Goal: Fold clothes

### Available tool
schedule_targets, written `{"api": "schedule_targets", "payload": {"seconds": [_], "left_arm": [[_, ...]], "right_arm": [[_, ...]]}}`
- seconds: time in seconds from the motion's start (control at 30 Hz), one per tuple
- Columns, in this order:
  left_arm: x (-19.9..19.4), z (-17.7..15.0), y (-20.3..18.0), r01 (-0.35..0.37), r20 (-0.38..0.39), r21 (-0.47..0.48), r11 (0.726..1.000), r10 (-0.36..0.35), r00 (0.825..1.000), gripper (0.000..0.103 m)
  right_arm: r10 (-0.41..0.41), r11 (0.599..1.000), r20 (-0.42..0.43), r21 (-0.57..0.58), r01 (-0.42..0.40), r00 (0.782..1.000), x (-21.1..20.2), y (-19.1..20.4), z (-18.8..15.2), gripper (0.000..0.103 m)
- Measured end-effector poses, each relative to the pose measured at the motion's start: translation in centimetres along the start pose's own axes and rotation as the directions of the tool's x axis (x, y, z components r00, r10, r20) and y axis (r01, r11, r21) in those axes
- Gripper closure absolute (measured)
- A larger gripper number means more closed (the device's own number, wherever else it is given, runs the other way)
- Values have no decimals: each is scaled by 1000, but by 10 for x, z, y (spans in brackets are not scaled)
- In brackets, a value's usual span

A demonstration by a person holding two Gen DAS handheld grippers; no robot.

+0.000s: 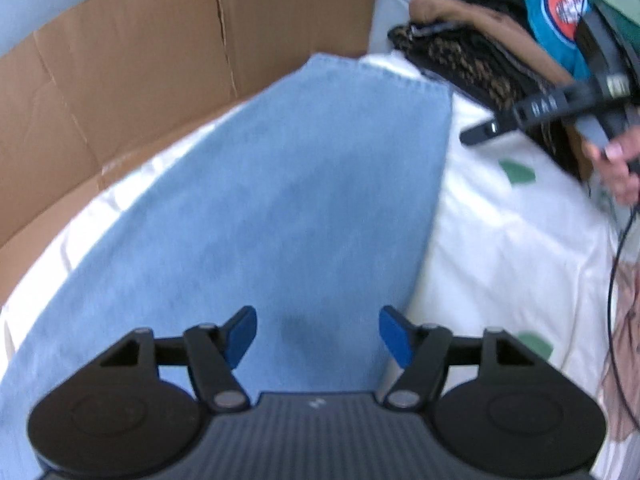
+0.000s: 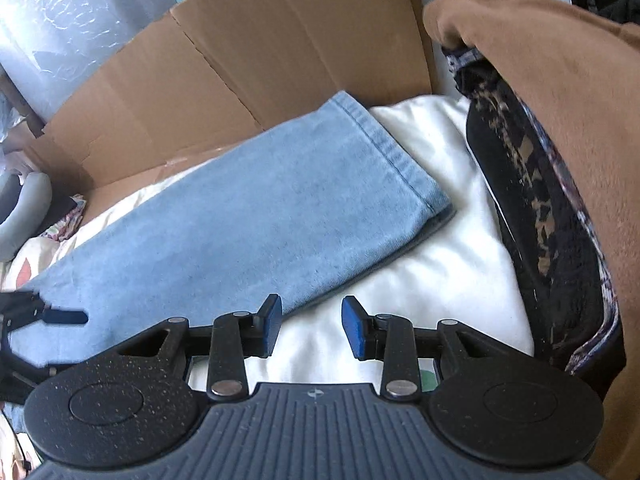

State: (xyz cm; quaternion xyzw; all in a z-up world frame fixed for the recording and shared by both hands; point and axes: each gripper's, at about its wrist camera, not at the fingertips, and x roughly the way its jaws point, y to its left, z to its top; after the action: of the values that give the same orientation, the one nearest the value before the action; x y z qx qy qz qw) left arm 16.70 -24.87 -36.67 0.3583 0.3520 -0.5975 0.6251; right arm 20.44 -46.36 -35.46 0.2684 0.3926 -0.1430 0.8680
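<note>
1. Jeans (image 2: 248, 216): light blue denim, folded into a long strip and lying flat on the white bedding (image 2: 440, 248). The stitched hem end is at the far side, close to the cardboard. In the left wrist view the strip runs from under the camera up to the hem.

2. Left gripper (image 1: 318, 336): it hangs over the near part of the jeans with its blue-padded fingers (image 1: 240, 336) spread wide and nothing between them. No earlier view is at hand to compare. In the right wrist view one dark finger tip shows at the left edge, over the denim.

3. Right gripper (image 2: 311, 330): fingers (image 2: 270, 328) partly apart, gripping nothing. The left pad sits over the long edge of the jeans, the right pad over bare white bedding. Whether the pads touch the cloth cannot be told. In the left wrist view this gripper shows blurred at the upper right, held by a hand (image 1: 618, 168).

4. Cardboard box (image 2: 240, 60): brown, flattened, standing behind the bedding, just beyond the hem.

5. Clothes pile (image 2: 560, 140): to the right of the jeans, a brown garment on top of a black one with tan pattern. A turquoise item with an orange print (image 1: 560, 12) lies further back.

6. Black cable (image 1: 612, 264): runs down the right edge of the left wrist view.
</note>
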Motion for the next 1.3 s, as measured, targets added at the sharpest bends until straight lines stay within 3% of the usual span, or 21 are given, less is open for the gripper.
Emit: {"api": "schedule_targets", "payload": {"seconds": [0.3, 0.53, 0.8, 1.1, 1.3], "left_arm": [[9, -14, 5, -132, -14, -32, 991, 131, 991, 33], [6, -25, 15, -88, -35, -132, 987, 84, 996, 34], [2, -43, 27, -103, -70, -213, 972, 90, 993, 33], [4, -44, 33, -103, -86, -229, 968, 85, 993, 33], [7, -39, 36, -106, -96, -246, 963, 85, 992, 33]], "right_arm": [[2, 998, -27, 66, -1, 1000, 14, -16, -12, 63], [10, 998, -19, 64, -9, 1000, 18, -18, -12, 63], [20, 976, 69, 214, -35, 997, 25, -31, -8, 63], [31, 892, 182, 438, -109, 983, 33, -49, -20, 64], [3, 781, 268, 601, -170, 963, 42, -56, -30, 64]]}}
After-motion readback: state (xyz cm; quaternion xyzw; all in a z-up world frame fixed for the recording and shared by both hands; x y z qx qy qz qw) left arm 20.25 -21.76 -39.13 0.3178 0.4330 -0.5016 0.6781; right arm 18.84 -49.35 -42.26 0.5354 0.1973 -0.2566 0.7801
